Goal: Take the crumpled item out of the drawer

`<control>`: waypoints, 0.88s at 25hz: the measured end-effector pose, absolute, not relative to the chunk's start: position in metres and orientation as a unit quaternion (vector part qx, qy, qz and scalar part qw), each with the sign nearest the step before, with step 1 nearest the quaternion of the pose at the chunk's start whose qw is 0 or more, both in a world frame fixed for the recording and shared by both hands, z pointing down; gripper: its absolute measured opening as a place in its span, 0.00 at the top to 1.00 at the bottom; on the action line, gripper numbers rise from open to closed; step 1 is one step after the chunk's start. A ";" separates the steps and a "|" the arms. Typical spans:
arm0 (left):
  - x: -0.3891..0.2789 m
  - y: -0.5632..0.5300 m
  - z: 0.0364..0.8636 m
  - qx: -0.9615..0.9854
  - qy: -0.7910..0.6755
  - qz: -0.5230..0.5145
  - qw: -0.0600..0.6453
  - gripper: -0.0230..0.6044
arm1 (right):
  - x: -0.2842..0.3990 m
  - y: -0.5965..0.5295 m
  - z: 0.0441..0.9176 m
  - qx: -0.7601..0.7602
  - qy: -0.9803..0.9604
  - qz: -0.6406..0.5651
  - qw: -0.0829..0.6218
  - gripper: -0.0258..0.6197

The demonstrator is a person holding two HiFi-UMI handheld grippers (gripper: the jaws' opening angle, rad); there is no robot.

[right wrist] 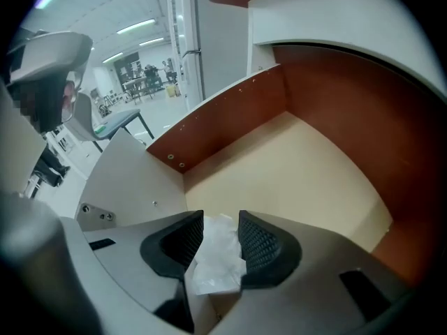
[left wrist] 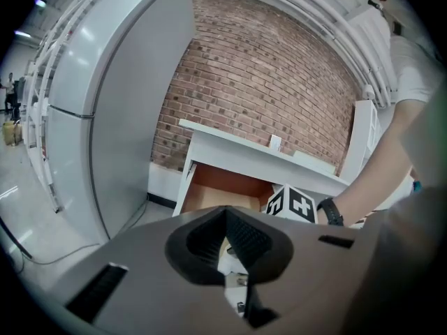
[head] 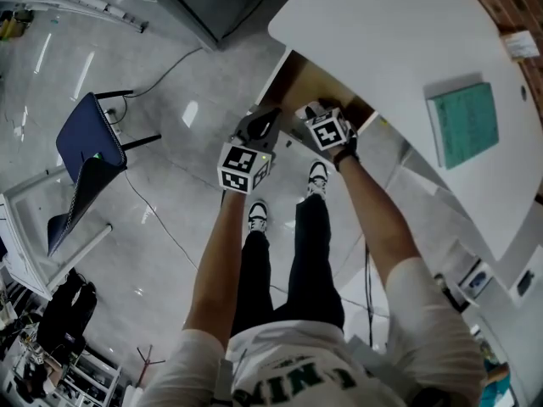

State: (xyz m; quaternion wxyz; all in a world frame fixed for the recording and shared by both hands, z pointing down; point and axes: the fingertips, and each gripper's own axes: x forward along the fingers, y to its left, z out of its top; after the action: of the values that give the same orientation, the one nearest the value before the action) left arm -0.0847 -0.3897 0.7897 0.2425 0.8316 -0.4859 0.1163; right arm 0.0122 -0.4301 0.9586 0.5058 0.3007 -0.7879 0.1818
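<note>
Left gripper (head: pixel 261 127), jaws together, and right gripper (head: pixel 310 114) at its 2 o'clock, jaws apart, both extended toward 12 o'clock.

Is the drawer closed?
No, the drawer is pulled open, its floor showing behind the crumpled paper between the right gripper's jaws.

The drawer (head: pixel 307 79) was largely hidden beneath the desktop (head: pixel 382 32); inside it, the crumpled item (right wrist: pixel 218 257) was partly covered.
</note>
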 end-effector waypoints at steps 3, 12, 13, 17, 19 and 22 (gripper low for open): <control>-0.085 -0.390 0.792 0.831 -0.486 0.120 0.244 0.98 | 0.009 -0.434 0.963 0.299 -0.787 0.170 0.512 0.77; -0.092 -0.383 0.785 0.831 -0.484 0.128 0.243 0.98 | 0.003 -0.429 0.951 0.283 -0.798 0.147 0.512 0.95; -0.094 -0.382 0.783 0.829 -0.487 0.124 0.247 0.98 | 0.003 -0.429 0.948 0.288 -0.798 0.142 0.509 0.95; -0.100 -0.376 0.772 0.822 -0.497 0.115 0.254 0.98 | 0.001 -0.423 0.927 0.289 -0.805 0.123 0.504 0.95; -0.102 -0.372 0.764 0.822 -0.497 0.116 0.251 0.98 | 0.000 -0.419 0.910 0.292 -0.806 0.122 0.500 0.96; -0.108 -0.364 0.750 0.822 -0.499 0.115 0.247 0.98 | -0.002 -0.410 0.889 0.296 -0.808 0.123 0.493 0.95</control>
State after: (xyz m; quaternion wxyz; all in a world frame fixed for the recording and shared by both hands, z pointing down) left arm -0.1084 -0.3643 0.7496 0.2470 0.8224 -0.4994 0.1154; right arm -0.0018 -0.4097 0.8890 0.4935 0.2962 -0.8084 0.1234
